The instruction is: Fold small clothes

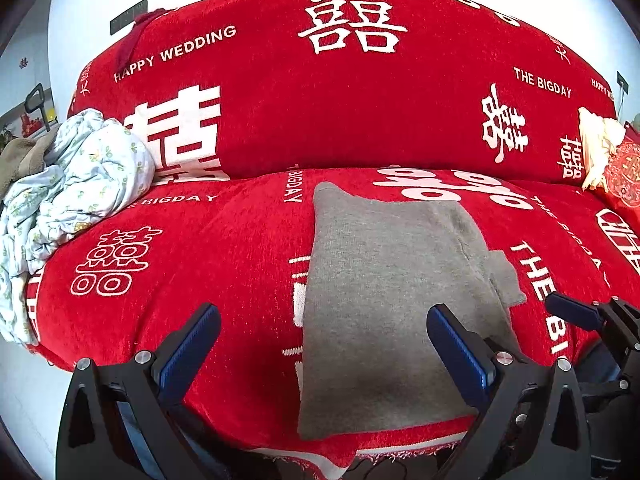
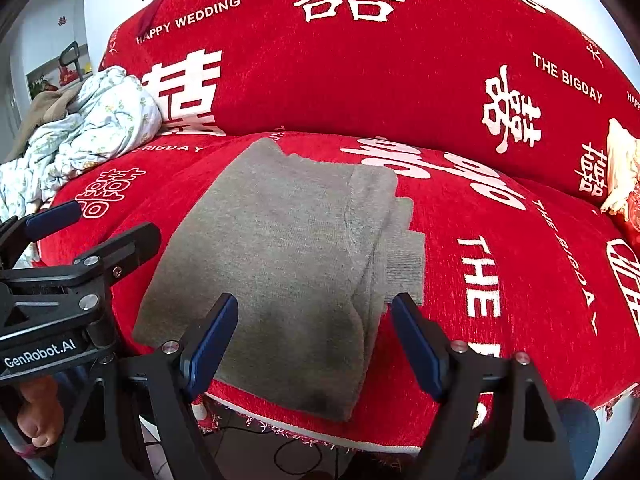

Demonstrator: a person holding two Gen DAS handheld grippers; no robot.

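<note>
floral bedding [image 1: 72,184] cropped left, cream cushion [image 2: 620,168] cropped right

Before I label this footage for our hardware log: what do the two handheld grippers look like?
Both the left gripper and right gripper have matte black angular frames with silver screws and jaws faced with blue ribbed pads. The left one's body carries white "GenRobot.AI" lettering.
</note>
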